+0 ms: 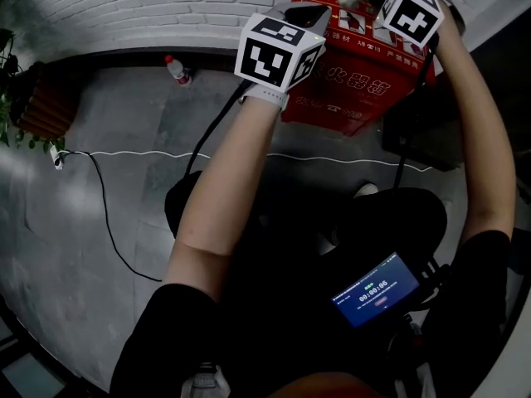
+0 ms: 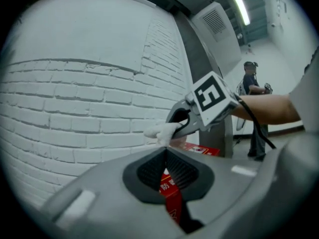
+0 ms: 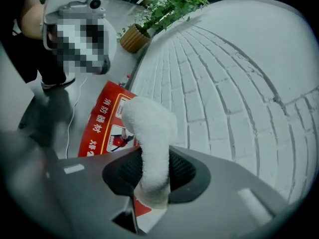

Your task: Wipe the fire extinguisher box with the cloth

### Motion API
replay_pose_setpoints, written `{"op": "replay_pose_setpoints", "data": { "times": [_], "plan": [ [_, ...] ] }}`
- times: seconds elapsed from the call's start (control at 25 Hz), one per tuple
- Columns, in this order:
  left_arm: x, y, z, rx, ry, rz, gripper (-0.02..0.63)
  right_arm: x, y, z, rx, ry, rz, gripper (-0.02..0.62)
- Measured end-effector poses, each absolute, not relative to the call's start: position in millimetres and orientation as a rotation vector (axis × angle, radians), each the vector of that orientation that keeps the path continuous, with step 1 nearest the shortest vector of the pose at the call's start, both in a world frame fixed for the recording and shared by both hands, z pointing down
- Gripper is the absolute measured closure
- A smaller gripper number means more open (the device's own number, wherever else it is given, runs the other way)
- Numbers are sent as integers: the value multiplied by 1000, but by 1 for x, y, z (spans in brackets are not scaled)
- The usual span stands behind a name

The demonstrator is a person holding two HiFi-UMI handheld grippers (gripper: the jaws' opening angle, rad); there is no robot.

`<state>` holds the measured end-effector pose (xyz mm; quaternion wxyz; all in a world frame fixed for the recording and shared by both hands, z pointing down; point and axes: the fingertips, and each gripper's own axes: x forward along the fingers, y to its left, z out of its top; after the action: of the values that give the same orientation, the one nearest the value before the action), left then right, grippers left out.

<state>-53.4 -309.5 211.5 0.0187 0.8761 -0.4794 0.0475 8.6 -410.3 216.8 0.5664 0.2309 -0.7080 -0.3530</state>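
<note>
The red box (image 1: 357,77) is seen standing on the grey floor (image 1: 124,181), set against a white brick wall (image 1: 166,7), with its printed face turned outward. The right gripper (image 3: 149,172) is held at the box's upper edge, close to the wall, and its jaws are clamped on a white fluffy cloth (image 3: 149,133), which sticks out past them in a thick roll. In the head view the cloth is placed at the top of the box, beside the bricks; whether it presses on the surface cannot be told. The left gripper (image 2: 165,154) is held just beside the right one, over the near part of the box, with its jaws drawn together at the tips and nothing caught between them; only the red of the box is seen through the slit below. A small bottle (image 1: 177,70) is stood by the wall, well apart from the box, and a potted plant (image 3: 167,6) is seen farther along the wall.
</note>
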Motion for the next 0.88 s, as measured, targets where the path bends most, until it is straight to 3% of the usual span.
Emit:
{"op": "replay_pose_setpoints", "data": {
  "times": [0.44,0.88],
  "plan": [
    [-25,-348,220,2726,-1416,137,604,9,-495,257,607,-1641,-819,476],
    [-23,-354,237,2724,-1402,226,604,7,-482,284,440,-1577,-779,480]
  ]
}}
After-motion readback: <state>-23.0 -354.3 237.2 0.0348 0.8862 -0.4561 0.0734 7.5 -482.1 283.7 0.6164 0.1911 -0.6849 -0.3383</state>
